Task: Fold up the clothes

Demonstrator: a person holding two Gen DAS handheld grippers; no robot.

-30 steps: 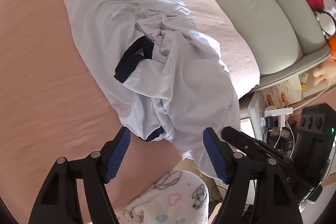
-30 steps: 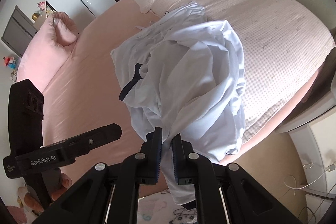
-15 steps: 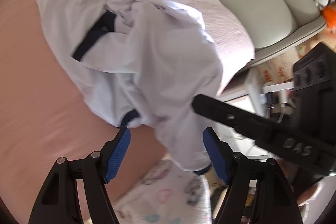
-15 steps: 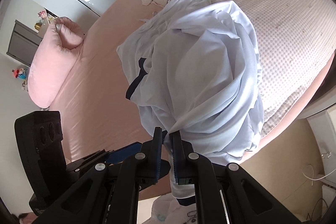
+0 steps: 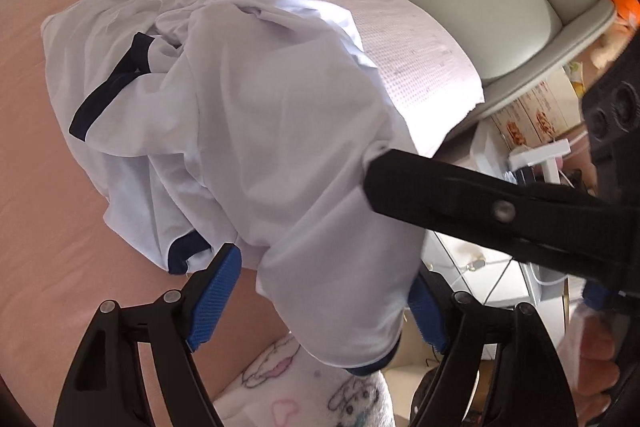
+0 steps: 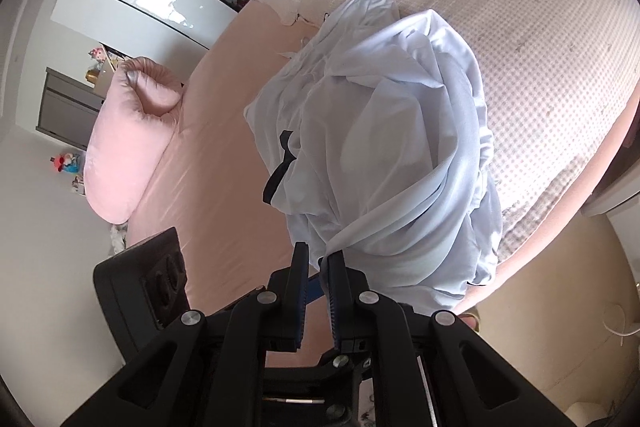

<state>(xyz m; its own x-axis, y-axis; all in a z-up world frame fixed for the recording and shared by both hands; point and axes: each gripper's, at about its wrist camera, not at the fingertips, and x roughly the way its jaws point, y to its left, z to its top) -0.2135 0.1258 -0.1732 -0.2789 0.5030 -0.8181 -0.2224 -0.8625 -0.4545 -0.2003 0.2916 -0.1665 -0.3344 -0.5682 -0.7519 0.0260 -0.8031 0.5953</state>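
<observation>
White cloth with navy trim, the shirt (image 5: 256, 115) lies crumpled at the middle of the frame on the pink bed sheet (image 5: 36, 195), its lower part pulled off the mattress edge and hanging toward the bottom of the frame. Our right gripper (image 6: 318, 279) has its jaws drawn narrow around a bunched fold of the fabric at lower centre of the right wrist view, and the cloth stretches up from them in taut ridges. Our left gripper (image 5: 324, 291) stands wide, its blue pads (image 5: 214, 301) on either side of the hanging hem, not closed on it. To the upper right, a textured pale blanket (image 6: 540, 39) covers the bed. At mid left, a pink pillow (image 6: 128, 143) rests at the sheet's edge.
</observation>
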